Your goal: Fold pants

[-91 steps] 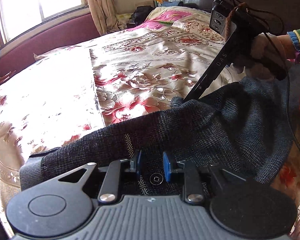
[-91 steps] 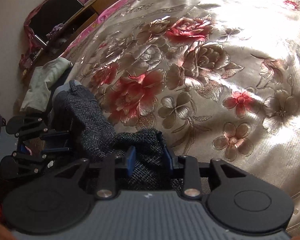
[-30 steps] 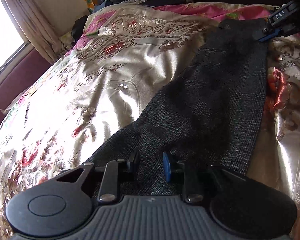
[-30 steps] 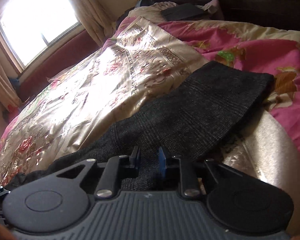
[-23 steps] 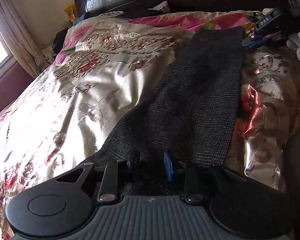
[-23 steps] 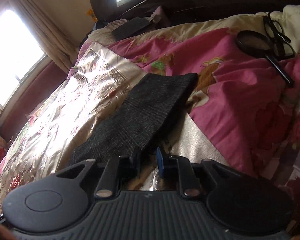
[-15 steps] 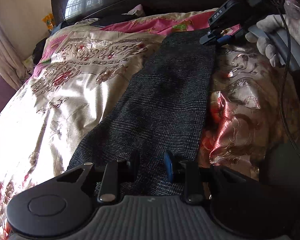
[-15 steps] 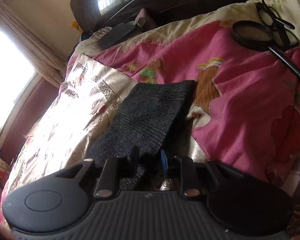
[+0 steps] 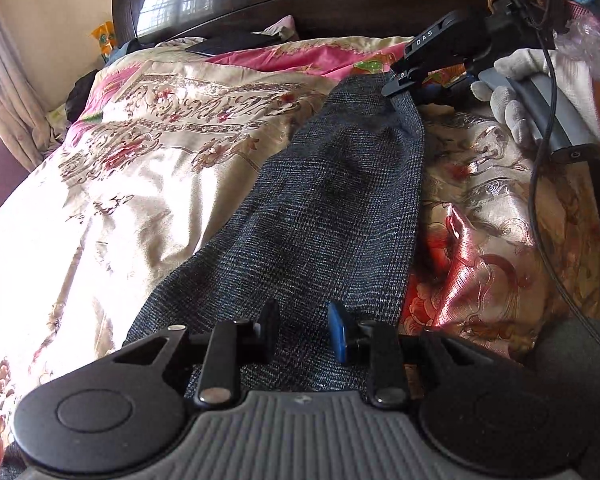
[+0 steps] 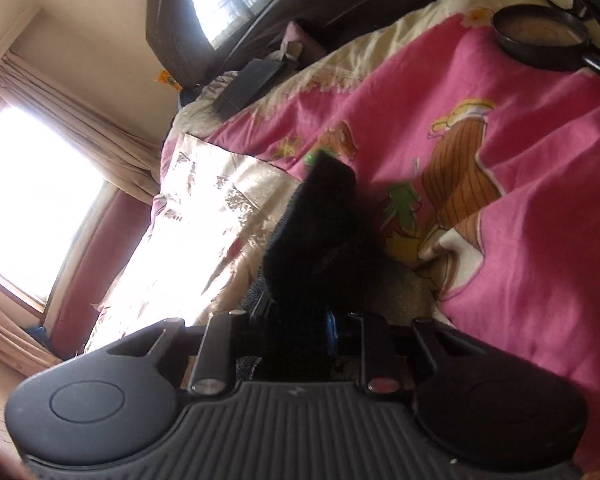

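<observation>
The left hand-held gripper (image 9: pixel 303 330) is part open, with the near end of the pants (image 9: pixel 324 216) between its fingers; the cloth runs under the gripper body, so whether the pads press on it is hard to tell. The right hand-held gripper (image 10: pixel 298 330) is closing its jaws on a dark bunch of the pants (image 10: pixel 320 236). In the right wrist view that cloth is in deep shadow and blurred, and it hides the left finger; only a sliver of the blue pad (image 10: pixel 331 330) shows. In the left wrist view the right hand-held gripper (image 9: pixel 400 82) sits at the far end of the pants, near the headboard (image 9: pixel 340 4), held by a gloved hand (image 9: pixel 540 92) that is partly cut off by the picture's right edge.

The pants lie as one long grey strip on the bed cover (image 9: pixel 140 160), running from the near edge of the bed toward its head, where a pink blanket (image 10: pixel 500 200) begins. A magnifying glass (image 10: pixel 540 36) lies on the blanket at the far right corner, partly cut off.

Compared with a second ago, the right hand-held gripper has rolled, so the room looks tilted, and the pants' far corner is now lifted and bunched rather than flat.
</observation>
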### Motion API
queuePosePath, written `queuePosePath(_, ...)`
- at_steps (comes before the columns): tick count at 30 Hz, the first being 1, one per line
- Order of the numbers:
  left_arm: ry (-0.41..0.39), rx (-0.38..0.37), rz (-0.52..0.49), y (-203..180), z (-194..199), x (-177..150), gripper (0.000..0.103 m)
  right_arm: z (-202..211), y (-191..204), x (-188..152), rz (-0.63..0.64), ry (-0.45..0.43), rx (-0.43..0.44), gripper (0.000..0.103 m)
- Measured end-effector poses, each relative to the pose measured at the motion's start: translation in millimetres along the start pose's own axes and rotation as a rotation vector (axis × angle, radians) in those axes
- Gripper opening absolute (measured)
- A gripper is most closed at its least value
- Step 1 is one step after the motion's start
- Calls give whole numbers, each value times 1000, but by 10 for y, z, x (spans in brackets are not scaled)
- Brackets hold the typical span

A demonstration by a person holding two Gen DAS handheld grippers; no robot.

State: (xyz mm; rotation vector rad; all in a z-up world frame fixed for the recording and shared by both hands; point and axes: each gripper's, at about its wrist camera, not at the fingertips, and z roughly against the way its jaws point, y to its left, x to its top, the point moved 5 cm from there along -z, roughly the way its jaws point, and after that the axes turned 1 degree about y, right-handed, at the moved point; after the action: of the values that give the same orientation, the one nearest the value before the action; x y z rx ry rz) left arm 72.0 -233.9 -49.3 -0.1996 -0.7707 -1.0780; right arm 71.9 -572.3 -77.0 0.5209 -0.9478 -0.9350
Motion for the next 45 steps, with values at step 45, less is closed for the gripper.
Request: queuePosePath(45, -90, 77, 475, 999, 949, -1151, 49, 269, 2499, -2654, 941, 377, 219, 6)
